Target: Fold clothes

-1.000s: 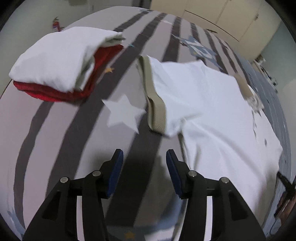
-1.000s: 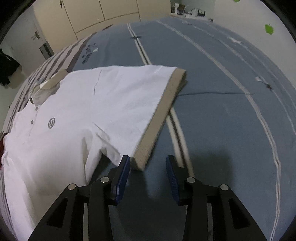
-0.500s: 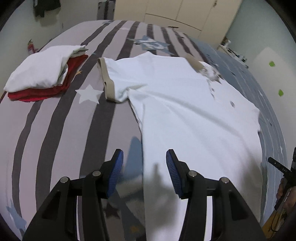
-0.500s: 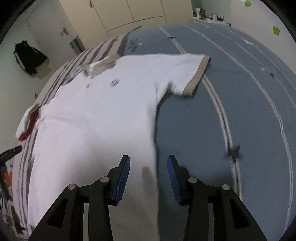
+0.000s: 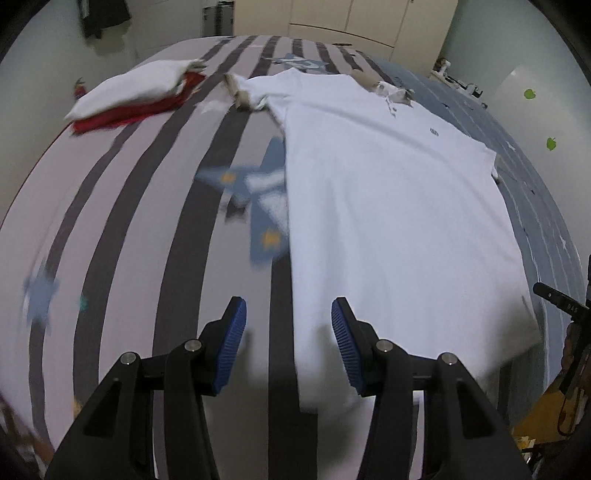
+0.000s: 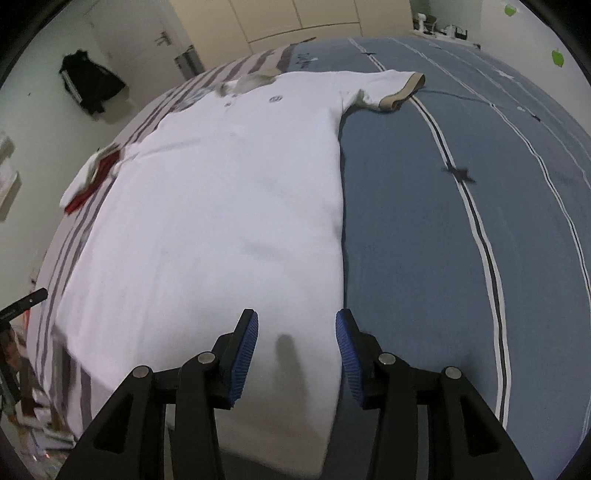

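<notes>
A white polo shirt [image 5: 388,192] with tan sleeve cuffs and collar lies flat, face up, on the bed; it also shows in the right wrist view [image 6: 221,206]. My left gripper [image 5: 288,343] is open and empty above the shirt's lower left hem corner. My right gripper [image 6: 297,349] is open and empty above the shirt's lower right hem, near its side edge. The tan-cuffed right sleeve [image 6: 395,92] lies spread out at the far end.
A stack of folded clothes, white on red [image 5: 136,96], sits at the far left of the bed [image 5: 129,229]. The bed cover is grey-striped on the left and blue [image 6: 461,221] on the right. Wardrobes [image 5: 369,18] stand behind.
Both grippers have drawn back from the sleeves toward the shirt's bottom hem. Both stay open and empty.
</notes>
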### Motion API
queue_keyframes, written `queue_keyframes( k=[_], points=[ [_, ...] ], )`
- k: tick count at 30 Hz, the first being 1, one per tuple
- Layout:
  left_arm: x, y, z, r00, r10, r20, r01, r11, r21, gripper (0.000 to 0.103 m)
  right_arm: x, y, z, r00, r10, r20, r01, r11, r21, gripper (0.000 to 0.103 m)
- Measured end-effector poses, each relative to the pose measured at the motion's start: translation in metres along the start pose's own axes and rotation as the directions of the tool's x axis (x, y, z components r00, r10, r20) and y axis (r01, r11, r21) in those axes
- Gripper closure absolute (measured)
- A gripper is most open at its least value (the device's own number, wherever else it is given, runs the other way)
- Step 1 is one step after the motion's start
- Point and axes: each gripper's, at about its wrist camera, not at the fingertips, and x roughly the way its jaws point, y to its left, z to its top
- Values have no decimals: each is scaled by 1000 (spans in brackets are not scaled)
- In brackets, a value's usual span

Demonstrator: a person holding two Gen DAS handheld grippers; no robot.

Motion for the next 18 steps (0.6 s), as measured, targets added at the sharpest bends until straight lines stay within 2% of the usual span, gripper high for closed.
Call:
queue_keyframes(
  k=[3,7,11,18],
  points=[
    [-13,-4,-37,999,35,-1,-35,999,12,58,-16,-2,-24,1000,24,11,-23,999,-22,61],
    [-7,-6,-63,996,83,-12,-83,996,21,58,-22,-8,-53,999,43,-7,-43,996,-73,60],
    [9,-8,-63,994,109,-4,-109,994,33,58,-21,-12,-73,999,39,-9,-39,997,-73,60],
    [20,-12,-46,995,91,45,-92,995,28,58,-11,-14,-87,1000,13,15,-12,998,-65,60]
  ],
)
